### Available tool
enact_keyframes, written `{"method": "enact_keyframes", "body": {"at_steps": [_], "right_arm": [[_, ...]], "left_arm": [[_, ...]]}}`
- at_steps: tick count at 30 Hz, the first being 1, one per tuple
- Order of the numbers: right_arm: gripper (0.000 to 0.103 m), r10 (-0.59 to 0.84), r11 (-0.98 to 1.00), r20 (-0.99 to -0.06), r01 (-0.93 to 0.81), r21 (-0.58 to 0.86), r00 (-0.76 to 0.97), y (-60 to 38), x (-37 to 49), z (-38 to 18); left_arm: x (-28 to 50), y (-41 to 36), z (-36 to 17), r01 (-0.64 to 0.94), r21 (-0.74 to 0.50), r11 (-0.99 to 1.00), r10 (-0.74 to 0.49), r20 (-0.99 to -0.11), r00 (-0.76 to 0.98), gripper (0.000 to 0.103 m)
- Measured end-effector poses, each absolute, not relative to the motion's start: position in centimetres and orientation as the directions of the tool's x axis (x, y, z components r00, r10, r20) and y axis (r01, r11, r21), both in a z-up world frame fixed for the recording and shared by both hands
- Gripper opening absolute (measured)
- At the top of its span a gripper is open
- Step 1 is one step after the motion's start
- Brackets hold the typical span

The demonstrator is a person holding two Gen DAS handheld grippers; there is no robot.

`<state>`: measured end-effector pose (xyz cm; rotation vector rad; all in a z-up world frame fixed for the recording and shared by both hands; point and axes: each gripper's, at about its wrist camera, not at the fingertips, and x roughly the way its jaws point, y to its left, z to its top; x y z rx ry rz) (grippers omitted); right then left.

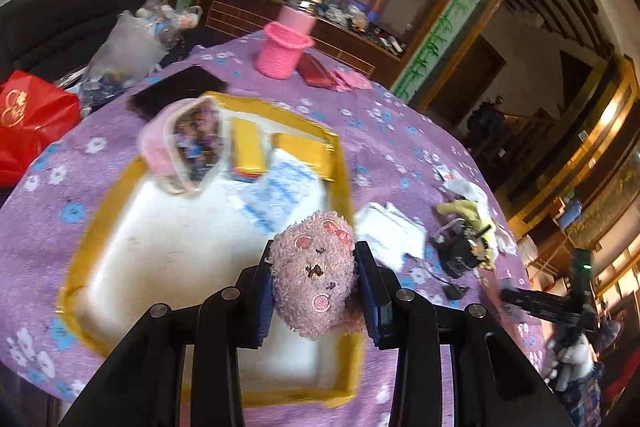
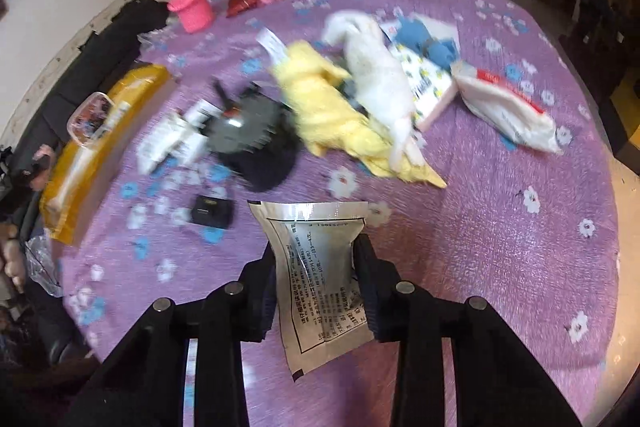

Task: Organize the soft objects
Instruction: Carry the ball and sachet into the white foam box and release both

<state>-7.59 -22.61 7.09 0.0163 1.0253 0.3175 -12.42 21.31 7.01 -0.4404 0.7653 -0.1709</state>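
My left gripper (image 1: 314,267) is shut on a pink fuzzy plush toy (image 1: 314,273) and holds it above the near right part of a yellow-rimmed white box (image 1: 160,259). The box holds a pink-edged pouch (image 1: 188,143), two yellow packets (image 1: 248,151) and a blue-printed sheet (image 1: 280,199). My right gripper (image 2: 316,259) is shut on a silver printed sachet (image 2: 320,275) above the purple cloth. Ahead of it lie a yellow cloth (image 2: 332,111), a white plush (image 2: 376,71), a blue plush (image 2: 424,41) and a tissue pack (image 2: 508,107). The box also shows at the left of the right wrist view (image 2: 100,143).
The round table has a purple flowered cloth (image 2: 500,247). A pink knitted bottle sleeve (image 1: 282,51) and red wallet (image 1: 318,71) stand far back. A black device (image 2: 244,125) and small black box (image 2: 212,211) lie mid-table. Bags (image 1: 32,115) sit off the left edge.
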Motion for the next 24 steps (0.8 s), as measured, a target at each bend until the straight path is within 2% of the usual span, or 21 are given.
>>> {"method": "enact_keyframes", "body": {"at_steps": [5, 14, 19, 21, 23, 24], "right_arm": [[0.034, 0.374, 0.915, -0.796, -0.331, 0.232, 0.476, -19.0, -8.2, 10.4], [0.034, 0.568, 0.768, -0.766, -0.53, 0.361, 0.301, -4.0, -5.5, 11.8], [0.034, 0.568, 0.732, -0.791, -0.58, 0.358, 0.228, 4.9, -3.5, 10.3], [0.034, 0.549, 0.736, -0.807, -0.582, 0.345, 0.217, 7.0, -3.0, 9.3], [0.035, 0.524, 0.746, -0.825, -0.58, 0.326, 0.211, 8.6, -2.3, 8.0], [0.035, 0.507, 0.753, -0.835, -0.582, 0.306, 0.216, 9.2, -2.1, 7.4]], "left_arm": [[-12.8, 24.9, 6.2, -0.085, -0.414, 0.906, -0.236, -0.663, 0.711, 0.038], [-9.2, 27.2, 4.3, -0.134, -0.303, 0.944, -0.152, -0.755, 0.638, 0.04], [-6.0, 27.2, 2.7, -0.161, -0.283, 0.946, -0.141, -0.802, 0.581, 0.044], [-6.2, 27.0, 3.3, -0.153, -0.284, 0.947, -0.14, -0.788, 0.599, 0.045], [-7.3, 27.3, 4.4, -0.138, -0.328, 0.935, -0.169, -0.751, 0.638, 0.06], [-8.0, 27.5, 4.9, -0.137, -0.345, 0.928, -0.176, -0.735, 0.655, 0.062]]}}
